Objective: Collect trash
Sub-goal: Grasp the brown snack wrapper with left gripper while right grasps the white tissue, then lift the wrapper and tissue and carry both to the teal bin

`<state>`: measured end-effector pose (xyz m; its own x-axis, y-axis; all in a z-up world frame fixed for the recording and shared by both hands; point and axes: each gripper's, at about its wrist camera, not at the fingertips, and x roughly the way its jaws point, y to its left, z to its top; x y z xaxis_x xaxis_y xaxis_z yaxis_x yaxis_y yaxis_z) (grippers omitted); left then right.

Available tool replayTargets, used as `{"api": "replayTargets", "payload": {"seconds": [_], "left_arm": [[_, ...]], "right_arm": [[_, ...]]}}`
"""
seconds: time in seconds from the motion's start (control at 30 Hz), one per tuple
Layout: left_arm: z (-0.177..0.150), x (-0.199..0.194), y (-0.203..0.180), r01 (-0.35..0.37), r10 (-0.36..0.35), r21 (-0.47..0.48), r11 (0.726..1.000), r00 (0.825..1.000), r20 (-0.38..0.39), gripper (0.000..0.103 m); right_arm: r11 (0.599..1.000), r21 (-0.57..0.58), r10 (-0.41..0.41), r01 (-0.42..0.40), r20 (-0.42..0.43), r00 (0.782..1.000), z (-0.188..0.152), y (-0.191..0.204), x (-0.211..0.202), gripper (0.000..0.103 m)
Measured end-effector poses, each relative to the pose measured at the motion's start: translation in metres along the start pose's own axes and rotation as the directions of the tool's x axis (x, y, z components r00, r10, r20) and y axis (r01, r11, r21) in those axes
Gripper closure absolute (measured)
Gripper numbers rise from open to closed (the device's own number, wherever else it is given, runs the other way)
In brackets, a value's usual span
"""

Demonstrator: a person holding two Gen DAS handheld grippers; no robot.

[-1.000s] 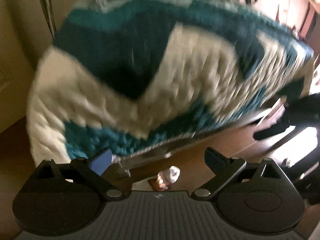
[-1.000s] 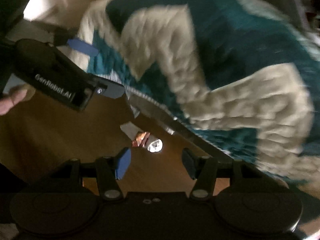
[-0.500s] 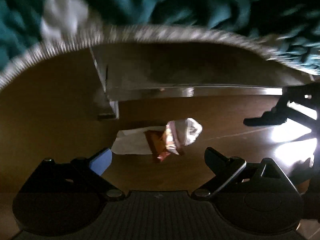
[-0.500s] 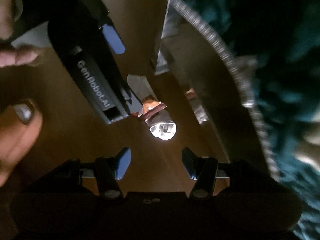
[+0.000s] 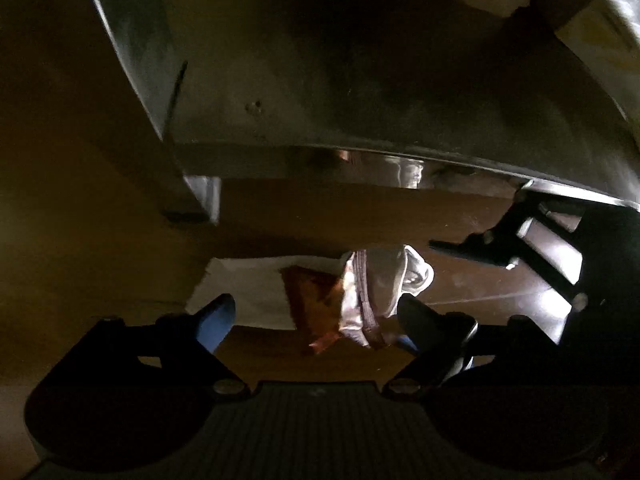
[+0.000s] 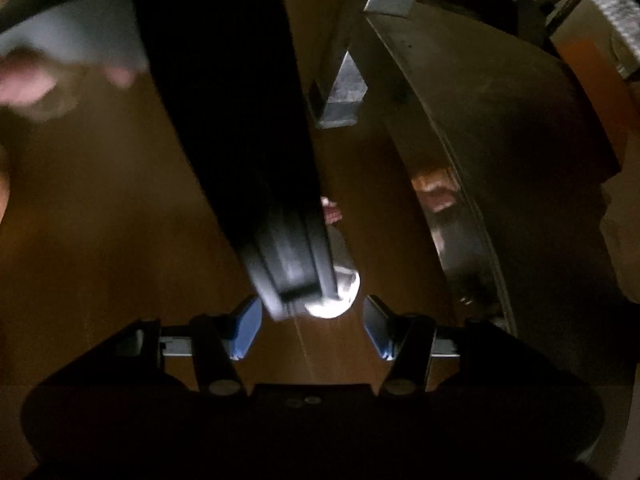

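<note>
Both grippers are lower than a second ago; the knitted teal blanket is gone from view.

Left wrist view: crumpled wrapper (image 5: 372, 292), silvery-white with a maroon band and an orange-brown foil flap, is lying on the glossy brown floor (image 5: 100, 240) partly over a flat white paper (image 5: 248, 284), just in front of a metal frame rail (image 5: 400, 168) and its square leg (image 5: 200, 196). Left gripper (image 5: 316, 316) is pointing steeply down, jaws closing around the wrapper, pads not visibly pressing yet.

Right wrist view: wrapper's bright crinkled end (image 6: 336, 296) is showing beside the blurred black left gripper body (image 6: 248, 140). Right gripper (image 6: 310, 326) is hanging released, nothing between its blue pads (image 6: 246, 330).
</note>
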<state>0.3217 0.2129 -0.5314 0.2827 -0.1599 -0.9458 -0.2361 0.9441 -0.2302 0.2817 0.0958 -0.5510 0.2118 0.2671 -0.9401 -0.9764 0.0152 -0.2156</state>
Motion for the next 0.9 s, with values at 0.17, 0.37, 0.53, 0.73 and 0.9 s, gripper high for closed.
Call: {"api": "replayTargets", "payload": {"seconds": [0.17,0.37,0.53,0.73,0.9], "left_arm": [[0.003,0.01,0.007,0.019,-0.02,-0.052,0.998,1.0,-0.024,0.035],[-0.001,0.008,0.015,0.043,-0.046,-0.083,0.996,0.998,-0.043,0.059],[-0.005,0.005,0.03,0.052,-0.058,-0.11,0.993,0.997,-0.053,0.07],[-0.012,-0.007,0.039,0.048,-0.054,-0.089,0.995,0.997,-0.058,0.071],[-0.021,-0.017,0.047,0.038,-0.044,-0.077,0.996,0.996,-0.077,0.071]], "right_arm": [[1.0,-0.001,0.014,-0.014,0.027,1.0,0.006,0.003,0.006,0.048],[0.998,0.054,0.023,-0.024,0.018,1.0,0.004,-0.001,0.007,0.048],[0.99,0.126,0.057,-0.055,-0.011,0.998,0.001,-0.009,0.005,0.063],[0.977,0.199,0.092,-0.08,-0.053,0.994,0.0,-0.015,0.0,0.094],[0.961,0.262,0.098,-0.085,-0.037,0.994,-0.006,-0.02,-0.023,0.095]]}}
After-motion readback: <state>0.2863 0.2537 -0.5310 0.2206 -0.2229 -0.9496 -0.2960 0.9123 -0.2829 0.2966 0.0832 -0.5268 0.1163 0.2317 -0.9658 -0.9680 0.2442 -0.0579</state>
